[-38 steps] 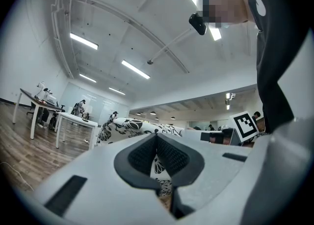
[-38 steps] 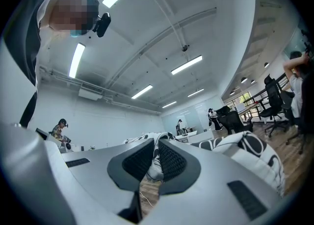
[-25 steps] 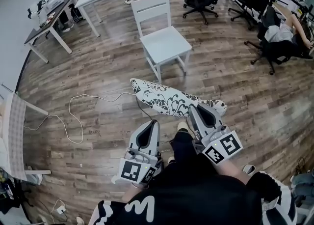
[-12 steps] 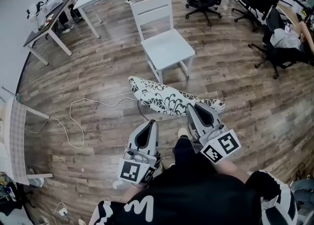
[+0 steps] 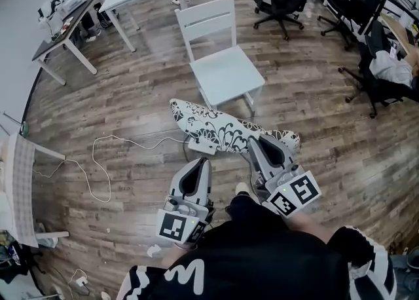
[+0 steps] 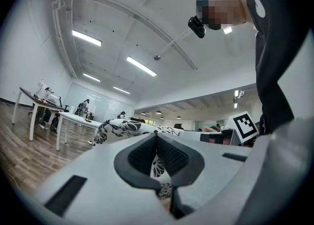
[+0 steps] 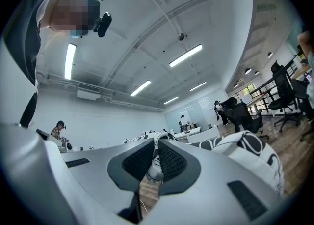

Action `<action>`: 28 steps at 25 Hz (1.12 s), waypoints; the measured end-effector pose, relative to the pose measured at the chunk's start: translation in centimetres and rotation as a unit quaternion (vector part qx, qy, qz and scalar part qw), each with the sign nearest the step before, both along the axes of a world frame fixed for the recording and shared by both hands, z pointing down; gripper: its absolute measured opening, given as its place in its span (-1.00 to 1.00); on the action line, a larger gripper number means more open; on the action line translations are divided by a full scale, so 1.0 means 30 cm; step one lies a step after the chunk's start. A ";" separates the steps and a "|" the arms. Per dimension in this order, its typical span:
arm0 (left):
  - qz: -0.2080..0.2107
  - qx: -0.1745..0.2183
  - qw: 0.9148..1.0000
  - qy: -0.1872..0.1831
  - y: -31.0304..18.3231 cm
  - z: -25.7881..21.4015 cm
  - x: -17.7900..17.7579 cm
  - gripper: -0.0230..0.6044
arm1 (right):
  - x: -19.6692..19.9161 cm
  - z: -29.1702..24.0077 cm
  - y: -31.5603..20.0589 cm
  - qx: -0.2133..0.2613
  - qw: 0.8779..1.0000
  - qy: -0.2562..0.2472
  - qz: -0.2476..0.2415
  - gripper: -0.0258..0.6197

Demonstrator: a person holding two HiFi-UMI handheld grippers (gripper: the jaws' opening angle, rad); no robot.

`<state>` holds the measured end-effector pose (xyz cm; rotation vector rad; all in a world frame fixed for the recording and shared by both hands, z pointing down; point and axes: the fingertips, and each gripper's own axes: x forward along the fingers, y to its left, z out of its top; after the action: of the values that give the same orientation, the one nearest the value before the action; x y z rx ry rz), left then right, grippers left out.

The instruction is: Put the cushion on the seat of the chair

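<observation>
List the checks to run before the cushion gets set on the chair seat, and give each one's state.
1. Left gripper shut on the cushion: ok, patterned fabric is pinched in its jaws.
2. Right gripper shut on the cushion: ok, fabric is pinched in its jaws.
3. Seat of the chair bare: ok.
4. Cushion over the seat: not ok, it hangs short of the seat's near edge.
5. Cable on the floor clear of the path: not ok, it trails toward the spot under the cushion.
</observation>
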<state>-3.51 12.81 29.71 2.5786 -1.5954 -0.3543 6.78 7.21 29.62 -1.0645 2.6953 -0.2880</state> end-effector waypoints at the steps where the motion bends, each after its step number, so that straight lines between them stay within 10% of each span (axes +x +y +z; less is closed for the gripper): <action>1: -0.001 -0.001 1.000 0.000 -0.024 0.001 0.003 -0.91 | 0.003 0.000 -0.026 -0.001 1.000 0.000 -0.001 -0.81; 28: -0.039 -0.023 0.999 0.005 -0.375 0.037 0.075 -0.91 | 0.076 0.057 -0.415 -0.034 0.999 -0.003 -0.030 -0.81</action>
<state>-1.26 1.55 30.83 2.4829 -1.6847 -0.3325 9.05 -5.23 31.32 -0.9992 2.7339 -0.3949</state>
